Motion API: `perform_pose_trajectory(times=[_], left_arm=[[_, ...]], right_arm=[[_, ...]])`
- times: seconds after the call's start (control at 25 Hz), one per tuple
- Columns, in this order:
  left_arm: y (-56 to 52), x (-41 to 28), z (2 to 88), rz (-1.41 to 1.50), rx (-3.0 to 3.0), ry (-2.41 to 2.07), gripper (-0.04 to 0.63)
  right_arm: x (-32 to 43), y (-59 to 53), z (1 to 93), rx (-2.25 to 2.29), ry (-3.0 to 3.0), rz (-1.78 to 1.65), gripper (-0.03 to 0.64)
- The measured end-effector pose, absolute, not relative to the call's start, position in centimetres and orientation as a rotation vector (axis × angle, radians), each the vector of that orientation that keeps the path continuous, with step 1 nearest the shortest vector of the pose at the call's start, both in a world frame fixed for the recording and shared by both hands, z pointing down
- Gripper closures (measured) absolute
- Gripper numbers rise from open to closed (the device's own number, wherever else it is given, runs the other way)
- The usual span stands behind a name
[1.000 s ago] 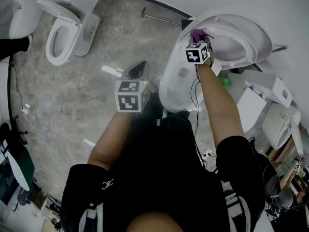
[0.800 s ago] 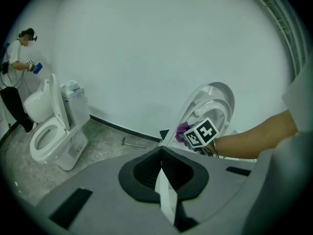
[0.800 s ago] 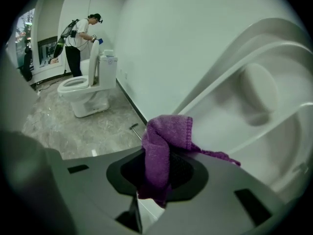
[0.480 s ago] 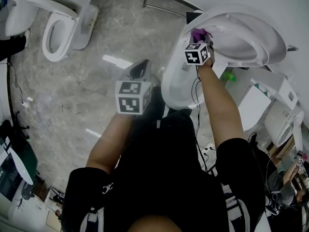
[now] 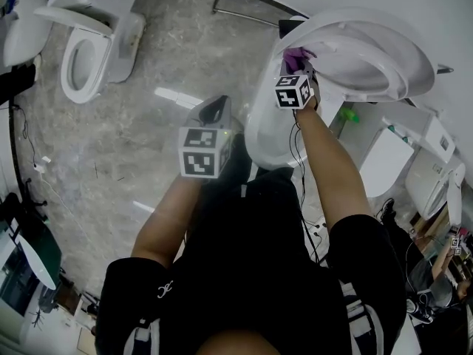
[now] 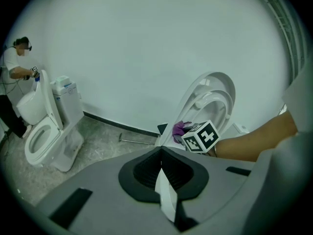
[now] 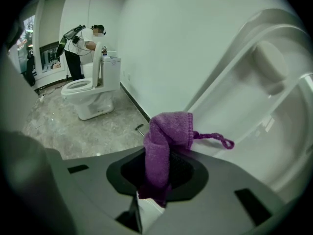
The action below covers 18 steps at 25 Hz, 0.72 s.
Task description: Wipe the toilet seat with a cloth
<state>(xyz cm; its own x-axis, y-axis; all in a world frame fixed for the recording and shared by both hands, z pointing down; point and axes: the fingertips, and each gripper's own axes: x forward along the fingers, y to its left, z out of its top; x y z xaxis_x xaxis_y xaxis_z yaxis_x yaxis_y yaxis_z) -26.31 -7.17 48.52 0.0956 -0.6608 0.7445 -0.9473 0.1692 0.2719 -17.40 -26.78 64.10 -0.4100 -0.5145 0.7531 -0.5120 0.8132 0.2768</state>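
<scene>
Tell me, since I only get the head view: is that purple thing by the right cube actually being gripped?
Observer: Yes. The right gripper view shows the right claw shut on a purple cloth that bunches out of it.
Operator: Is the other claw holding anything?
Observer: No. The left gripper view shows the left claw shut and empty.
Operator: Anyone else around?
Observer: Yes, a person stands at another toilet.

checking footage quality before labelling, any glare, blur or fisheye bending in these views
Head view: white glare streaks on the glossy grey stone floor, dim even light, no motion blur. Left gripper view and right gripper view: strong fisheye bending with a dark round border. Right gripper view: the purple terry cloth is sharp.
</scene>
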Motion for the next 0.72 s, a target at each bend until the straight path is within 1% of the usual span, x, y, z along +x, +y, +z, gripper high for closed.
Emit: perform_pose_trajectory(times=[0.16, 0.28, 0.72], left_arm=[[-7.5, -26.3, 49.0, 0.454, 1.574, -1.618, 0.598], [-7.5, -26.2, 49.8, 0.466, 1.572, -1.601, 0.598], [-8.5, -27.9, 54.2, 0.516, 1.545, -1.565, 0.598]], right_arm=[[-18.2, -26.0, 64.7, 0.741, -2.089, 0.020, 0.526], [-18.5, -25.1, 66.8, 0.713, -2.077, 0.082, 0.526], [-17.9, -27.5, 73.9, 1.098, -2.044, 0.786, 0.526]])
